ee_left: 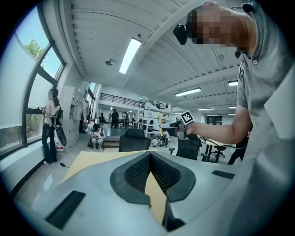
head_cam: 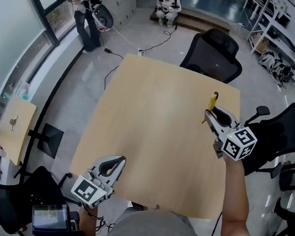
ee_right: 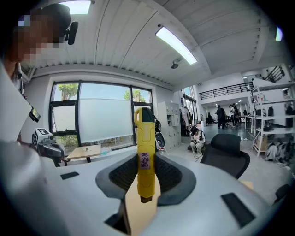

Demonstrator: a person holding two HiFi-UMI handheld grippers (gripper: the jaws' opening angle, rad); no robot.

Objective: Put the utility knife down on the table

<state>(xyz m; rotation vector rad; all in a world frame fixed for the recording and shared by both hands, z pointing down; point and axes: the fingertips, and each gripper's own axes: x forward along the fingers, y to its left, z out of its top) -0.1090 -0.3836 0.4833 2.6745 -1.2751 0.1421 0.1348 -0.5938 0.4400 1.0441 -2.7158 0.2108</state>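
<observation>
A yellow utility knife [head_cam: 212, 100] with a black tip is clamped between the jaws of my right gripper [head_cam: 212, 114], held above the right side of the light wooden table [head_cam: 152, 125]. In the right gripper view the knife [ee_right: 145, 152] stands upright between the dark pads, and my right gripper [ee_right: 145, 161] is shut on it. My left gripper [head_cam: 117, 163] hovers over the table's near left edge, shut with nothing in it; its pads meet at the tips [ee_left: 150, 156]. The left gripper view also catches the knife [ee_left: 160, 121] far off.
A black office chair [head_cam: 213, 54] stands at the table's far side and another [head_cam: 278, 135] at its right. A small wooden side table [head_cam: 15, 127] is on the left. Cables cross the floor beyond the table, and people stand and sit far back.
</observation>
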